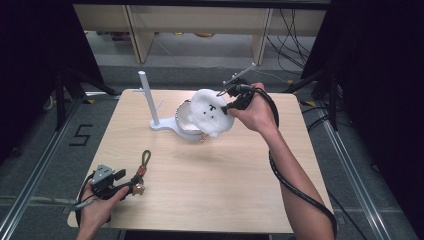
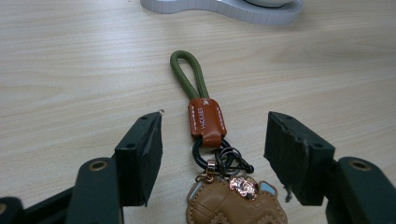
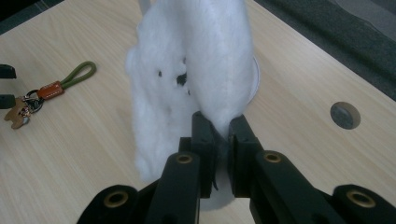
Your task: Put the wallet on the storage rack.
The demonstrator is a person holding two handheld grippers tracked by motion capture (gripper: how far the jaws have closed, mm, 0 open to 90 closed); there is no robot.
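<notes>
High view: right gripper [image 1: 227,96] clenched on white plush face [image 1: 210,112], held above white stand [image 1: 165,122] near counter [image 1: 225,200] far edge | left gripper [image 1: 131,182] spread wide around keychain [image 2: 208,140], not touching, near front-left corner.

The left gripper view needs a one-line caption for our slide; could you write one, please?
Open tongs flank a keychain lying on the table: green loop, brown tab, tan charm.
</notes>
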